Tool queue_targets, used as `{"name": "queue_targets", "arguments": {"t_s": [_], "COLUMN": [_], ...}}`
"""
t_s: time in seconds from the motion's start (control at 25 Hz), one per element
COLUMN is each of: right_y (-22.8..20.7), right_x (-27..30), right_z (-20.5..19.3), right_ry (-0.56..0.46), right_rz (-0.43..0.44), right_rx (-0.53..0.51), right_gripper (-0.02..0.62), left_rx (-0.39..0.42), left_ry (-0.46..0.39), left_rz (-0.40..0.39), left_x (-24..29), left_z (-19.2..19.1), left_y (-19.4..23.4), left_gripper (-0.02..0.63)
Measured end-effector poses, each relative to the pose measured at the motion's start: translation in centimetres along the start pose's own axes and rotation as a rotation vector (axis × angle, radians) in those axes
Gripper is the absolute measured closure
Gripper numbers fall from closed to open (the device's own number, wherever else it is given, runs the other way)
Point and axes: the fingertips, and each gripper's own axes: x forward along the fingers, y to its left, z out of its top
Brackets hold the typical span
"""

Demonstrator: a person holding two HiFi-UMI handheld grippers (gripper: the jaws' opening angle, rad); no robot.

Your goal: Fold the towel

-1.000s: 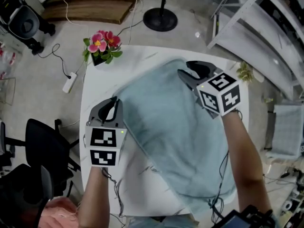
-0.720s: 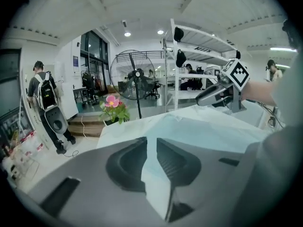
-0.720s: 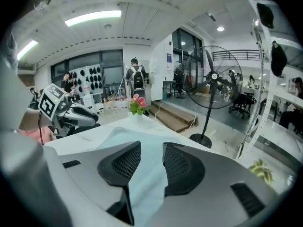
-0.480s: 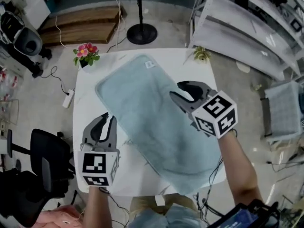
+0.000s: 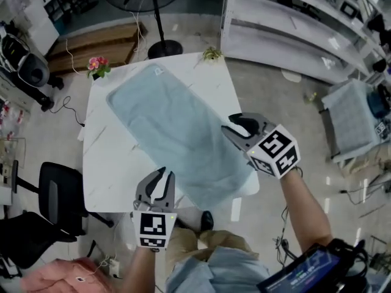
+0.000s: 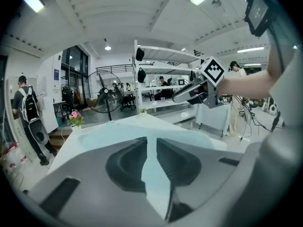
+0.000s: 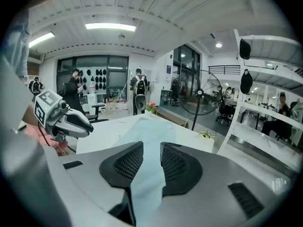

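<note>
The left gripper's (image 5: 164, 177) dark, moulded plastic fingers (image 6: 130, 162) have just been opening and stand a narrow slit apart, with nothing between them. The right gripper's (image 5: 231, 126) fingers (image 7: 123, 167), faced with mesh-textured pads, have just been closing but are still apart and hold nothing. Each gripper carries a cube of black-and-white square markers; no lettering on them can be read.

In the head view the left gripper hangs at 6 o'clock, just off the white bench's (image 5: 107, 163) near edge. The right gripper is at 4 o'clock, above the towel's near end. Both point away from the person and slightly down on outstretched forearms.

The towel (image 5: 177, 133), pale blue-green and soft-napped with rounded corners, lies spread flat and unfolded on the bench. It runs diagonally from 11 to 5 o'clock. A small white tag (image 5: 158, 71) at its far end is too small to read.
</note>
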Motion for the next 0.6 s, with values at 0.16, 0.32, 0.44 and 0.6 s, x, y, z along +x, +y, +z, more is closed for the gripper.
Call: {"name": "queue_targets", "arguments": {"t_s": [0.16, 0.32, 0.44, 0.6], "right_y": [-1.1, -1.8, -1.1, 1.0], "right_x": [-3.8, -4.8, -4.6, -5.0], "right_z": [-1.9, -3.3, -3.6, -5.7], "right_ry": [-0.013, -0.022, -0.041, -0.042], "right_rz": [-0.046, -0.065, -0.029, 0.033], "right_rx": [-0.015, -0.023, -0.053, -0.079], "right_gripper": [0.471, 0.48, 0.482, 0.482], "left_rx": [0.032, 0.056, 0.054, 0.088], "left_ry": [-0.038, -0.074, -0.096, -0.118], "left_rz": [0.01, 0.023, 0.049, 0.086], "left_x": [-1.5, -2.5, -2.9, -3.5], "left_z": [0.0, -0.5, -1.4, -2.9], "left_y": [-2.9, -5.1, -6.8, -9.0], "left_gripper": [0.54, 0.54, 0.525, 0.518]}}
